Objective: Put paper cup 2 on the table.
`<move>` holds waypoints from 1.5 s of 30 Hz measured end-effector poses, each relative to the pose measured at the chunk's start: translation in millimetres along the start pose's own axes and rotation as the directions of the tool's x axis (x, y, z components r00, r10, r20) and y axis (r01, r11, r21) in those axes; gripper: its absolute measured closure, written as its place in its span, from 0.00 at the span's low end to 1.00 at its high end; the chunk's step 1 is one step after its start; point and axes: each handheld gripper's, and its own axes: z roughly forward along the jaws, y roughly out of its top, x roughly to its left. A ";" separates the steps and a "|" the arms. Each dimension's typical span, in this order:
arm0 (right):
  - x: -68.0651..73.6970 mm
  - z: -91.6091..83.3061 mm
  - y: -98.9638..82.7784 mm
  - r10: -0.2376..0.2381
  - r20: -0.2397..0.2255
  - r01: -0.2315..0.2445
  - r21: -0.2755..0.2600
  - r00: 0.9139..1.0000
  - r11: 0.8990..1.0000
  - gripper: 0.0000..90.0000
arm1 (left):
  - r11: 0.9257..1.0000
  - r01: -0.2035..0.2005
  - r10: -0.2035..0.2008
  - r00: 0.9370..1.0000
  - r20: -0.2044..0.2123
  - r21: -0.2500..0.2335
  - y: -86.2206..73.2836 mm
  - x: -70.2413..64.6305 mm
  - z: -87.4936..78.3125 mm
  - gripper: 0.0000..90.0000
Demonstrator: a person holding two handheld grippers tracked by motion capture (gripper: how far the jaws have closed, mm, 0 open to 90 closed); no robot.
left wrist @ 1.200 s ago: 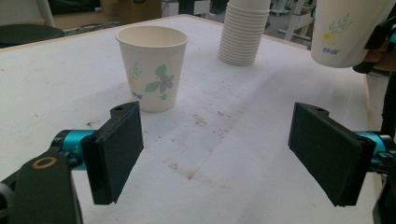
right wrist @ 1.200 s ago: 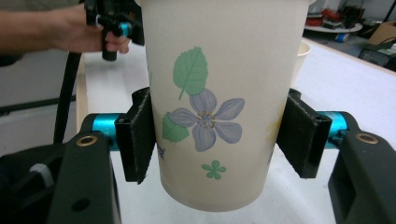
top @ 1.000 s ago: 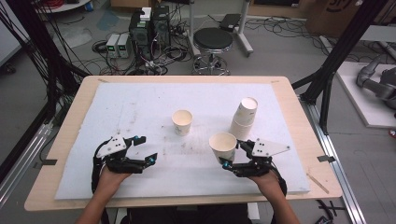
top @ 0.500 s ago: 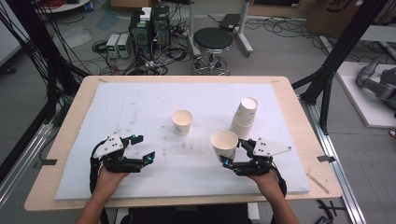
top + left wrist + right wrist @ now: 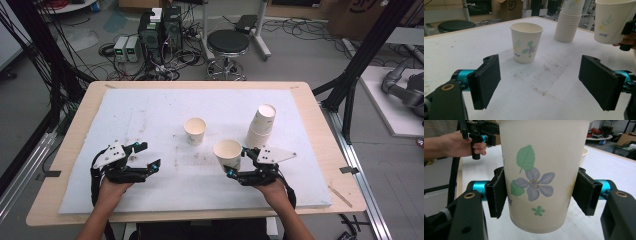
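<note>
Your right gripper (image 5: 234,164) is clamped on a paper cup (image 5: 227,154): in the right gripper view both black pads (image 5: 497,195) press against the sides of the cup (image 5: 541,175), low on its body, with the printed flower and leaf facing the camera. The cup sits upright between the jaws, its base clear of the white mat (image 5: 165,115) below it. Just beyond your right gripper, toward the far right of the table, stands the stack of cups (image 5: 261,125), leaning a little. To the left of the held cup, and a bit farther from you, a single cup (image 5: 195,131) stands upright on the mat by itself, apart from both grippers.

Your left gripper (image 5: 145,156) is released. In the left gripper view its two pads (image 5: 486,80) stand wide apart with nothing between them, only stained mat. It hovers low over the near left part of the mat, well apart from the right gripper. Ahead of its jaws stands the single cup (image 5: 526,42); behind that is the stack (image 5: 569,22), and the held cup (image 5: 612,21) hangs at the upper right.
</note>
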 end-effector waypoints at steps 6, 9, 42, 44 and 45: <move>7.1 27.7 0.0 0.008 -0.045 -0.007 0.018 0.999 1.000 0.39 | 1.000 -0.001 0.001 1.000 -0.017 -0.007 1.4 3.4 -4.4 0.20; 9.1 41.4 0.3 0.008 -0.058 -0.007 0.015 0.998 1.000 0.39 | 1.000 0.003 -0.003 1.000 -0.027 -0.014 1.8 5.5 -10.1 0.20; 12.1 112.0 0.8 0.000 0.007 -0.002 0.271 1.000 0.963 0.39 | 1.000 0.021 -0.022 0.998 -0.061 -0.004 -1.7 12.4 -17.3 0.20; 10.6 110.7 1.2 0.001 0.001 -0.001 0.281 1.000 0.960 0.39 | 1.000 0.026 -0.027 0.998 -0.062 -0.006 -1.8 12.5 -17.5 0.20; 10.7 109.7 1.4 -0.002 -0.002 0.003 0.287 1.000 0.958 0.39 | 1.000 0.028 -0.029 0.998 -0.063 -0.007 -1.8 12.6 -17.6 0.20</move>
